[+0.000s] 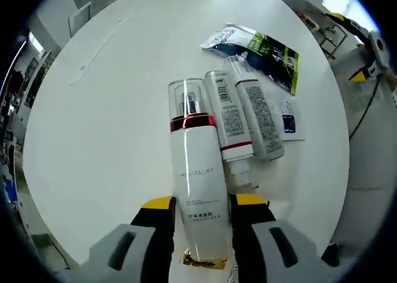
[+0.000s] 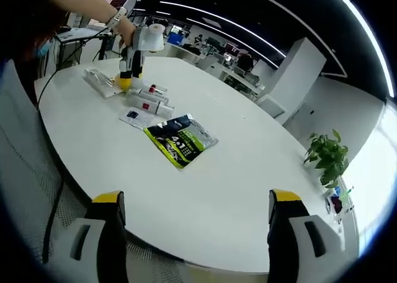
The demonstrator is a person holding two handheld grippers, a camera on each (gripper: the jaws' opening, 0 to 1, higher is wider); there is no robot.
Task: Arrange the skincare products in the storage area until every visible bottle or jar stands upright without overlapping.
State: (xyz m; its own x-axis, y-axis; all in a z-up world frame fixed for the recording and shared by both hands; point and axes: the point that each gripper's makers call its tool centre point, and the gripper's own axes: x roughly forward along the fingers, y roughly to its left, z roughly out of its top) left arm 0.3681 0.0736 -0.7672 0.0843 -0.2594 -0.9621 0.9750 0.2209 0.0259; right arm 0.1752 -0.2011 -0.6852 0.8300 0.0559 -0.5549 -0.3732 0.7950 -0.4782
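A white Revitalift bottle (image 1: 197, 171) with a red band and clear cap lies along my left gripper (image 1: 203, 207), whose jaws press on its lower body from both sides. Just right of it two white tubes (image 1: 231, 123) (image 1: 259, 112) lie flat side by side on the round white table (image 1: 93, 109). In the right gripper view the left gripper (image 2: 131, 64) hangs from a person's hand over those lying tubes (image 2: 152, 100) at the table's far side. My right gripper (image 2: 198, 211) stands open near the table edge, nothing between its jaws.
A green and black sachet pack (image 1: 263, 50) (image 2: 180, 140) and a small white card with a blue square (image 1: 288, 118) (image 2: 133, 116) lie beside the tubes. A flat white packet (image 2: 99, 81) lies further back. A grey chair (image 2: 25, 171) stands at the left, a potted plant (image 2: 325, 152) far right.
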